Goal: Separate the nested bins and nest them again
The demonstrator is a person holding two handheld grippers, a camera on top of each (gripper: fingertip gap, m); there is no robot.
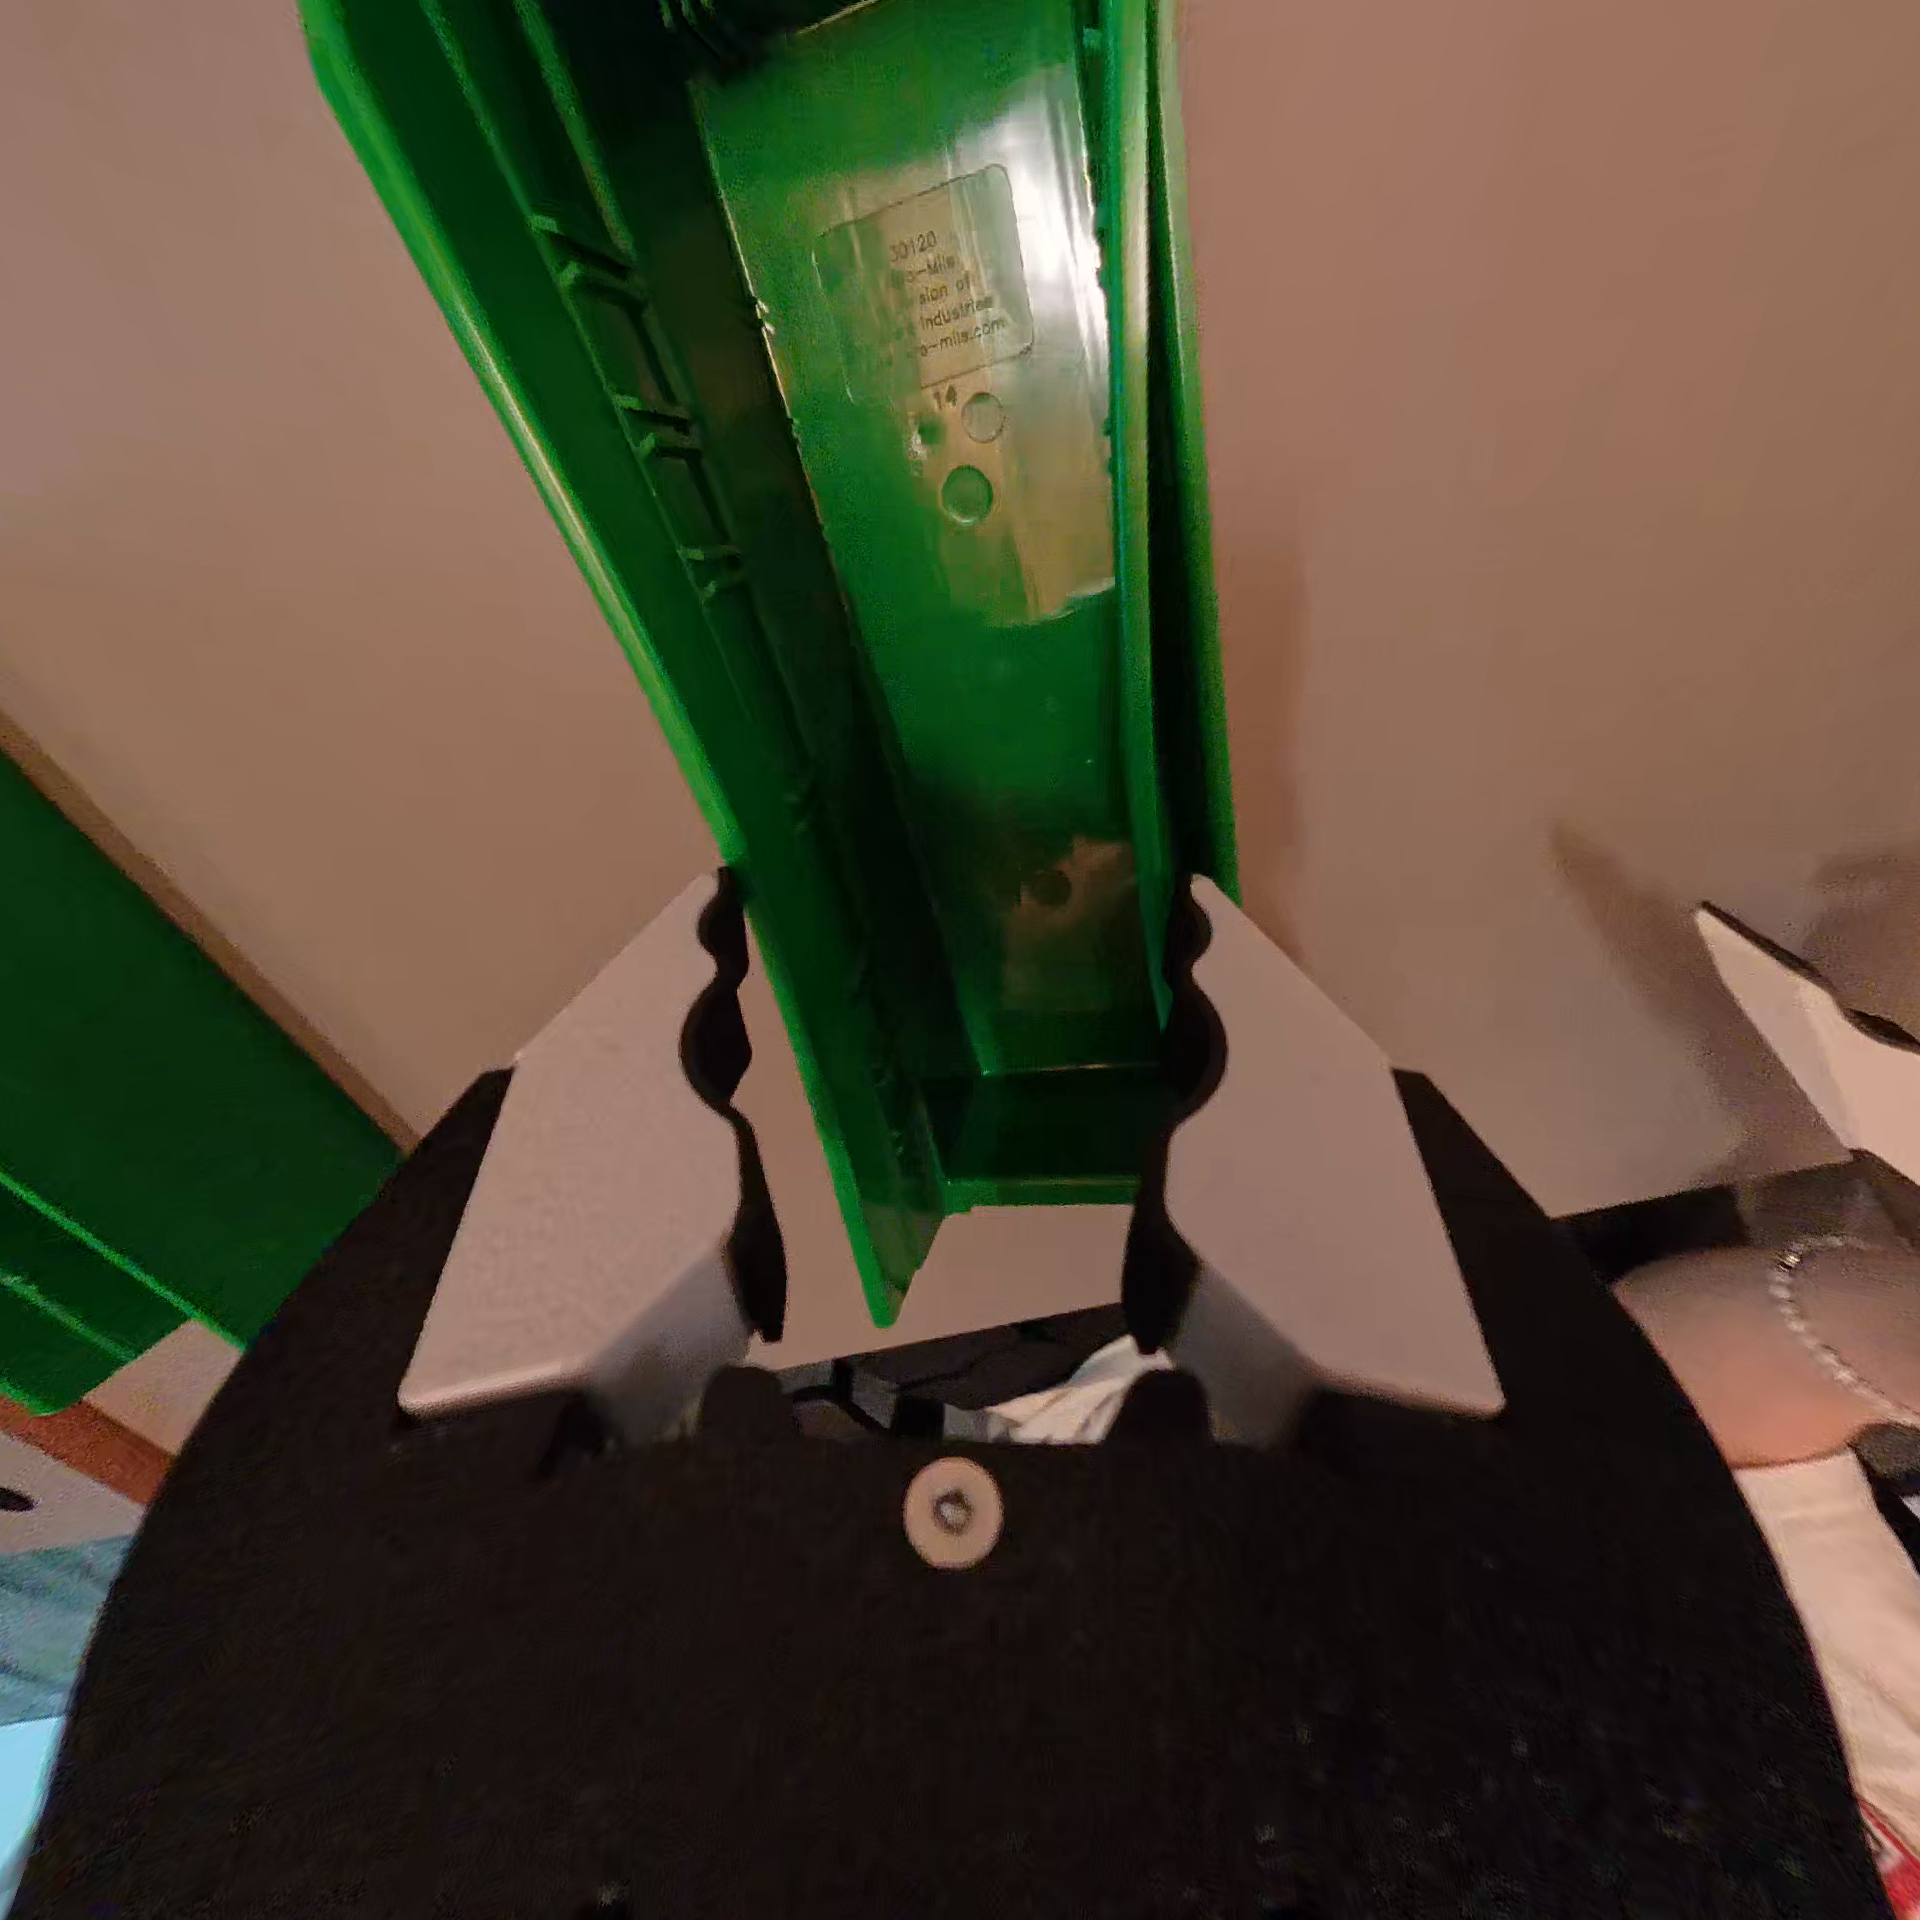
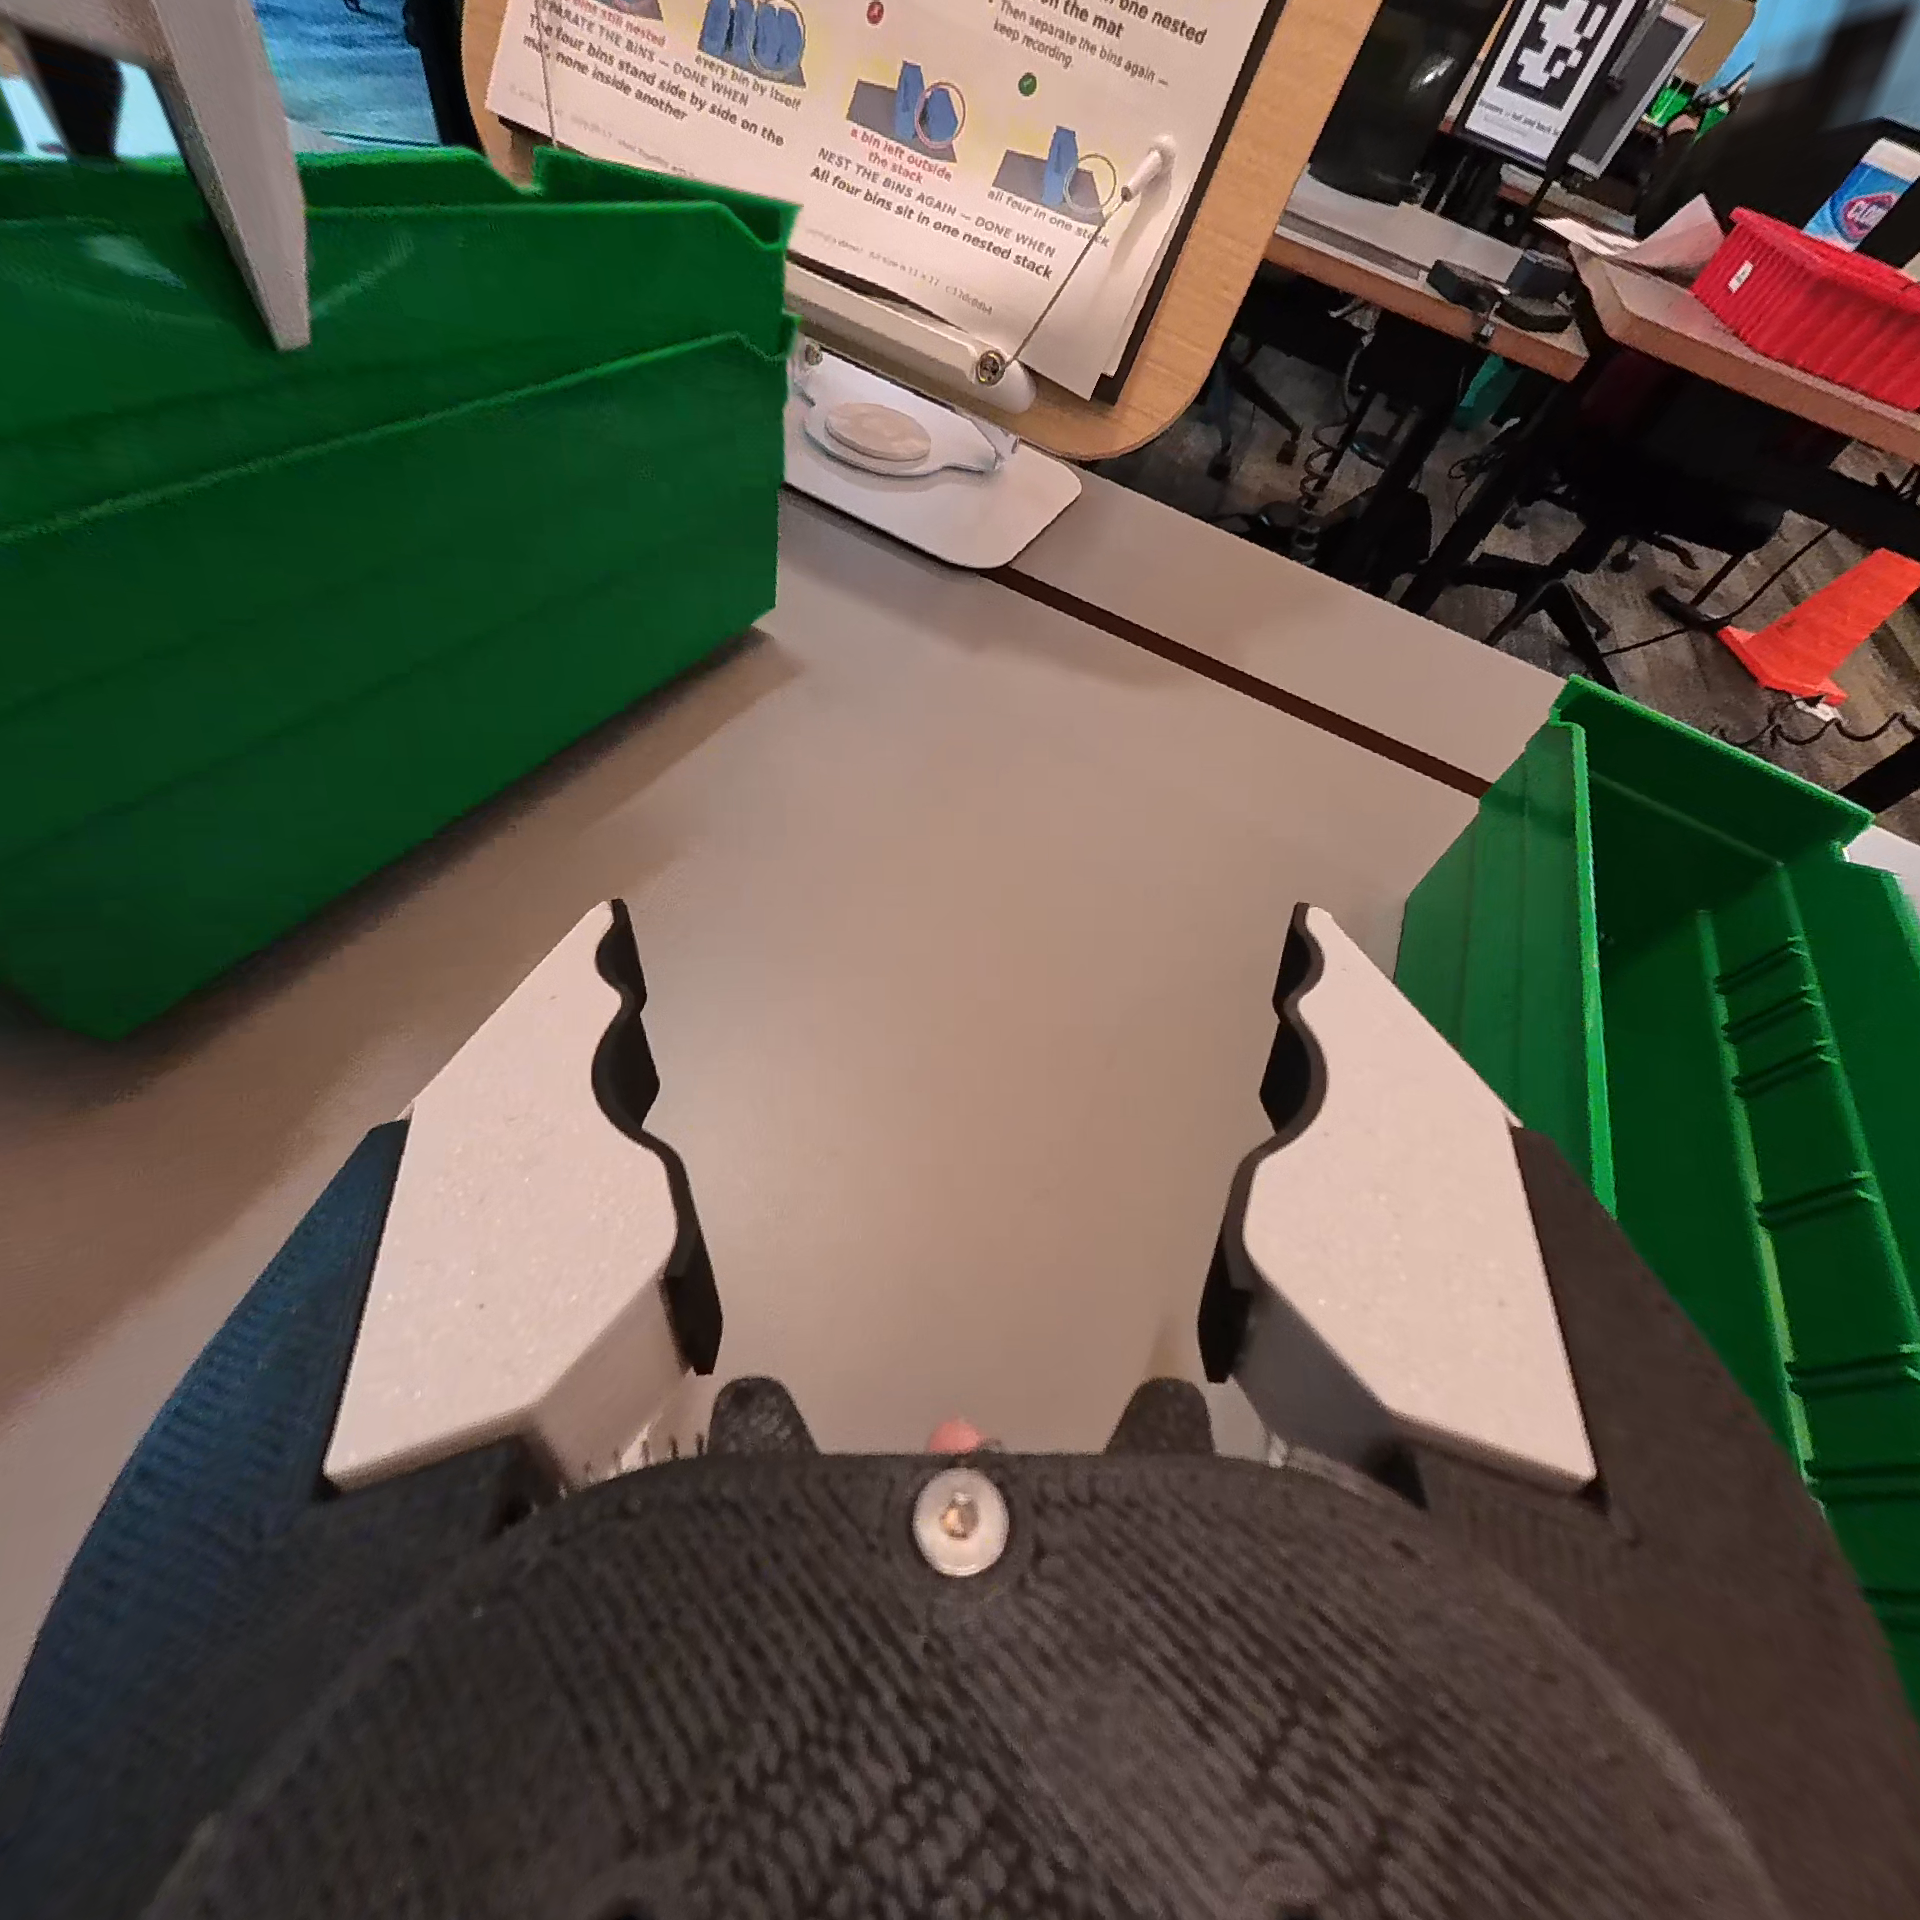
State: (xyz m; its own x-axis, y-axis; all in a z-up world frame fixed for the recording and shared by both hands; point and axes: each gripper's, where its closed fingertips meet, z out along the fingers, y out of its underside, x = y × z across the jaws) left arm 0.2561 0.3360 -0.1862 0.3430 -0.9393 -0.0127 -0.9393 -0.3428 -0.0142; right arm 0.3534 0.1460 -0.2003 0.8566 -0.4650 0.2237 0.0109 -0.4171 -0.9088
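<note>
In the left wrist view a narrow green bin [image 1: 966,644] runs lengthwise between the fingers of my left gripper [image 1: 956,883]. I look into its open inside, with an embossed panel on its floor. The right finger lies against its right wall and the left fingertip touches its left rim. A second green bin [image 1: 114,1091] shows at the lower left. In the right wrist view my right gripper [image 2: 956,909] is open and empty over the grey table [image 2: 935,779]. A stack of green bins [image 2: 364,582] stands to its left, with a left gripper finger [image 2: 249,208] over it. A single green bin [image 2: 1704,1143] stands at the right.
A wooden board with an instruction sheet [image 2: 883,135] stands on a white base [image 2: 935,488] at the back of the table. The table's far edge [image 2: 1247,665] runs diagonally. Beyond it are desks, a red basket [image 2: 1818,301] and an orange cone [image 2: 1829,623].
</note>
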